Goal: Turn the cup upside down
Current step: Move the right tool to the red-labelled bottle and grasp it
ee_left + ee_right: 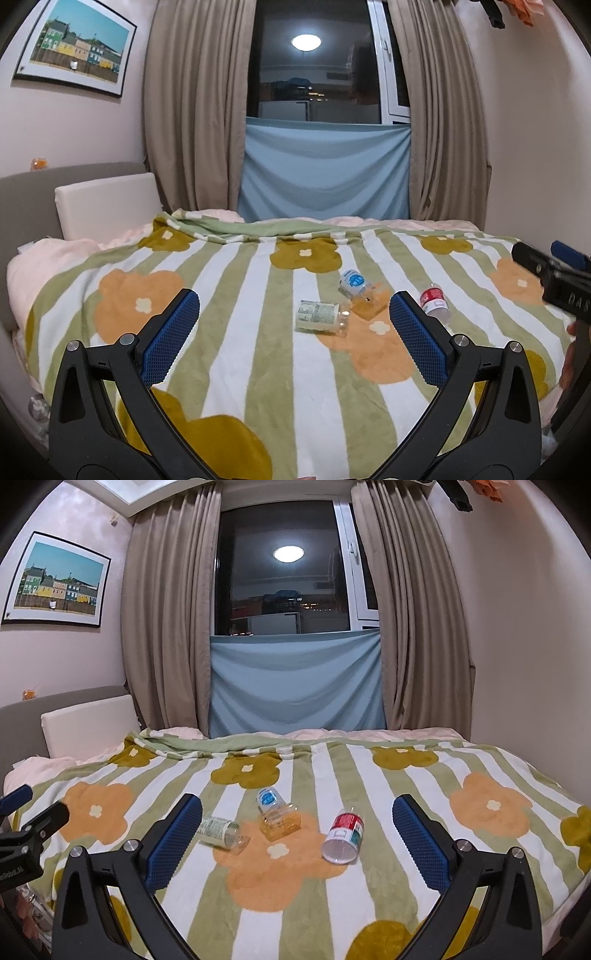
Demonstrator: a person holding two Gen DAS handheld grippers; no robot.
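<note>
Several clear plastic cups lie on their sides on a flowered, striped blanket [258, 354]. One has a green label [319, 316] [219, 830], one a blue label [352, 282] [269, 799], one a red label [435, 300] [344, 836], and an amber one [369, 301] [280, 821] lies between them. My left gripper [294, 314] is open and empty, held above the bed's near side. My right gripper [297, 823] is open and empty too, its opening around the cups from a distance. The right gripper [554, 273] shows at the right edge of the left wrist view.
The blanket [369, 886] covers a bed. A white cushion [107, 205] and grey headboard stand at the left. Beige curtains [192, 110], a dark window and a blue cloth [325, 170] are behind the bed. The left gripper [26, 830] shows at the left edge.
</note>
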